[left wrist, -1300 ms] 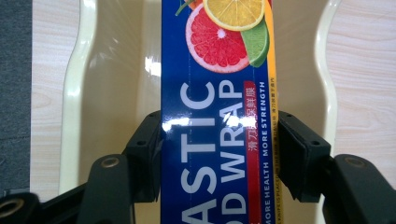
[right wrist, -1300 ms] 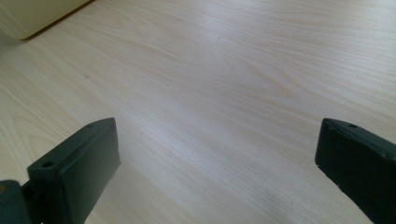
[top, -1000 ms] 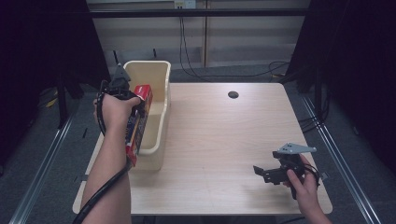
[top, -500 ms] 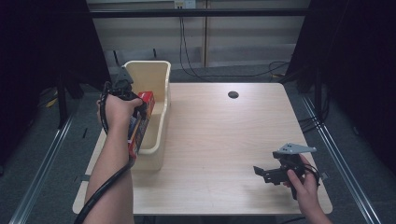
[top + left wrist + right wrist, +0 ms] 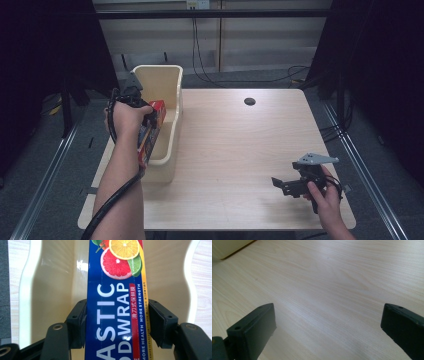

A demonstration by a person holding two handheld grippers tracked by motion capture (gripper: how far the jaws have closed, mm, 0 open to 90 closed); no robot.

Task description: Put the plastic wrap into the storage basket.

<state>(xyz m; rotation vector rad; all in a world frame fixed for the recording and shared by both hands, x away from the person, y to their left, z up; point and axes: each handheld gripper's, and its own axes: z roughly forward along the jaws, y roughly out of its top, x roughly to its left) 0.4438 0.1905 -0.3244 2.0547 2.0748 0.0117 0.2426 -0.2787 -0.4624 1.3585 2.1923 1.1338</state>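
1. The left tongs (image 5: pixel 145 117) are clamped on a plastic food wrap box (image 5: pixel 117 310), one black pad against each long side of it, and they hold it above a cream plastic bin (image 5: pixel 167 80) at the left edge of the bench (image 5: pixel 240 150).
2. The right tongs (image 5: pixel 328 327) stand wide apart with nothing between them, low over bare wood near the bench's front right corner, well apart from the bin and the box.
3. Around the work: a small dark round hole (image 5: pixel 249 101) sits in the bench top near its far edge, black cables (image 5: pixel 200 60) hang and loop on the floor behind the bench, and metal rails (image 5: pixel 45 180) run along the floor on both sides. The wood between the two hands carries nothing that stands in the way.
4. The high view shows the box as a long red and blue shape running along the person's left forearm (image 5: pixel 122 180), with the hand covering its middle, so the grip itself is hidden there.
5. The left gripper view shows what the high view cannot: the blue face with white lettering, the citrus slices (image 5: pixel 120 260) printed at the far end, and the bin's pale inside below the box.
6. The right gripper view shows the wood grain close up, and a corner of the cream bin (image 5: pixel 229 247) at its top left.
7. Counted: two tongs, one box, one bin, one hole in the bench.
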